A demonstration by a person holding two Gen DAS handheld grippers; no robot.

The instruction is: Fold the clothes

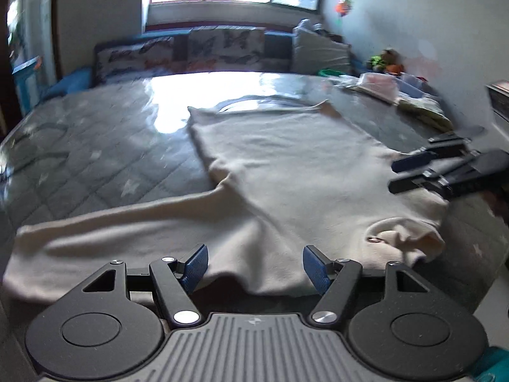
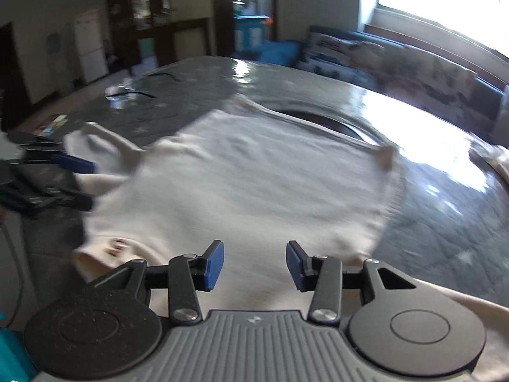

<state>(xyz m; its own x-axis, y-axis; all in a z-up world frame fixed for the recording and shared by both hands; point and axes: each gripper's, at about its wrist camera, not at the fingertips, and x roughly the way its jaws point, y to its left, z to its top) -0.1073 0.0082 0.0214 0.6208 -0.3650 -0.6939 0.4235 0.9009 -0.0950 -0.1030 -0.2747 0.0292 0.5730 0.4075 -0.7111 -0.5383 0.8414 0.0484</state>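
A cream long-sleeved sweater (image 1: 280,159) lies spread flat on a grey quilted table cover (image 1: 95,146). Its collar (image 1: 397,238) is at the near right and one sleeve (image 1: 111,222) stretches out to the left. My left gripper (image 1: 256,269) is open and empty, just above the near shoulder edge. My right gripper (image 2: 254,265) is open and empty over the sweater (image 2: 254,175) near its collar (image 2: 111,248). Each gripper shows in the other's view, the right one (image 1: 410,172) at the right edge and the left one (image 2: 79,181) at the left edge.
A sofa with patterned cushions (image 1: 203,51) stands behind the table under a bright window. Bags and toys (image 1: 381,82) are piled at the far right corner. Small items and a cable (image 2: 127,92) lie at the far end of the table. A wall (image 1: 429,31) is at the right.
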